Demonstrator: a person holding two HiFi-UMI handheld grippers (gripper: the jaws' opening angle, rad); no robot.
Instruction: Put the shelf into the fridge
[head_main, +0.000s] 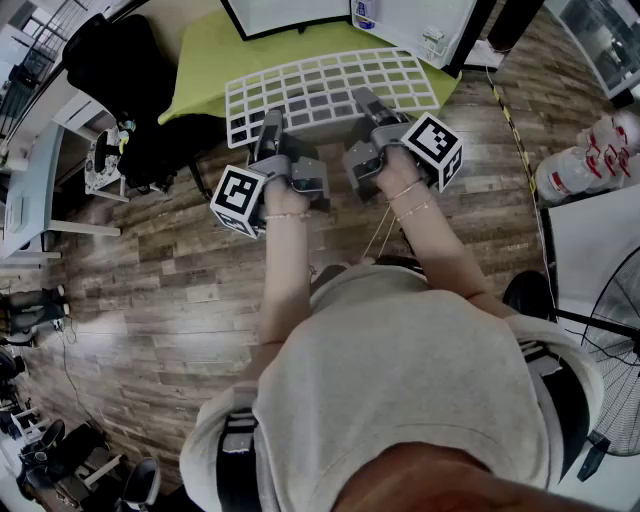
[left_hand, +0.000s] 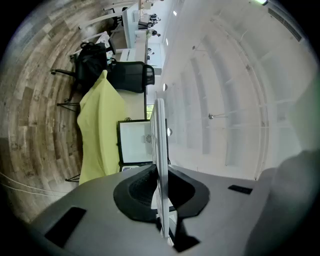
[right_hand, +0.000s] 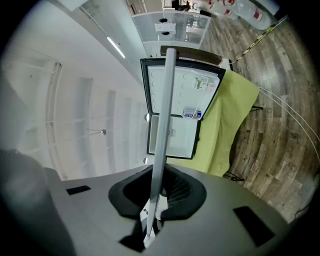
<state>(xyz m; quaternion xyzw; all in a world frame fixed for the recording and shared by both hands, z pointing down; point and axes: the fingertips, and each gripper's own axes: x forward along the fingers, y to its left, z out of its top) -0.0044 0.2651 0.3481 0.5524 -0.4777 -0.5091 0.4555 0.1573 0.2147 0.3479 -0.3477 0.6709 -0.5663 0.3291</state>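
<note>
Out in front of the person, above the yellow-green cloth (head_main: 200, 60), the white grid shelf (head_main: 325, 88) hangs flat, clear of any surface. The left gripper (head_main: 270, 124) is clamped on its near edge, and the right gripper (head_main: 366, 102) bites that same edge just beside it. Both gripper views show the shelf edge-on, pinched between the pads. It looks light and stiff, but smooth-coated, so it could slip or droop from a one-edge hold. The rim bar seems the soundest grip. The fridge (right_hand: 186, 120) stands beyond the far edge.
</note>
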